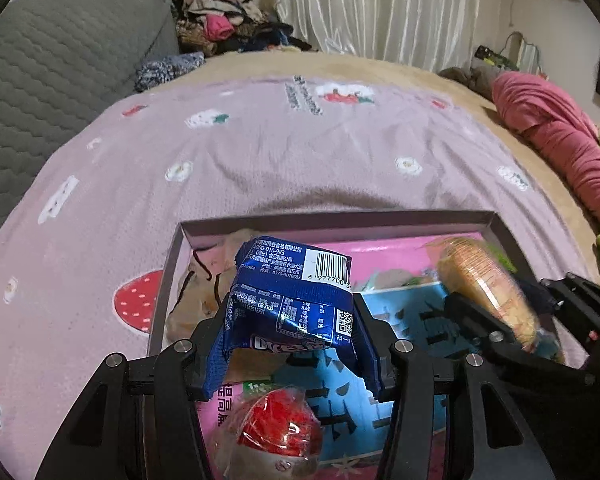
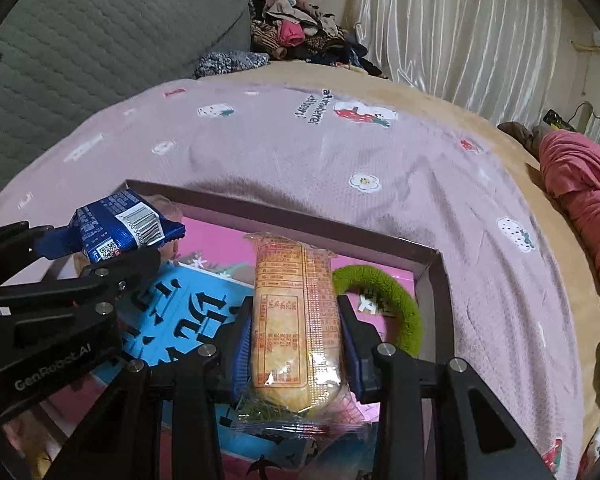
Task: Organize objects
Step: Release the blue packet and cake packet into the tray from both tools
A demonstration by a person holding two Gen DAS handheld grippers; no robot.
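Note:
My left gripper (image 1: pixel 290 340) is shut on a blue snack packet (image 1: pixel 296 304) and holds it above a shallow grey-rimmed box (image 1: pixel 340 218) with a pink and blue printed floor. My right gripper (image 2: pixel 296 332) is shut on a clear-wrapped pack of yellow crackers (image 2: pixel 292 320) over the same box (image 2: pixel 436 280). Each gripper shows in the other's view: the right one with the crackers (image 1: pixel 488 284), the left one with the blue packet (image 2: pixel 116 228). A red-wrapped item (image 1: pixel 278 432) lies in the box below my left gripper. A green fuzzy ring (image 2: pixel 400 304) lies in the box's right corner.
The box sits on a lilac strawberry-print blanket (image 1: pixel 300 152) over a bed. A grey quilted headboard (image 1: pixel 60 60) stands at left, a clothes pile (image 1: pixel 228 24) at the back, a pink bundle (image 1: pixel 556 136) at right. A pale wrapped item (image 1: pixel 204 280) lies in the box's far-left corner.

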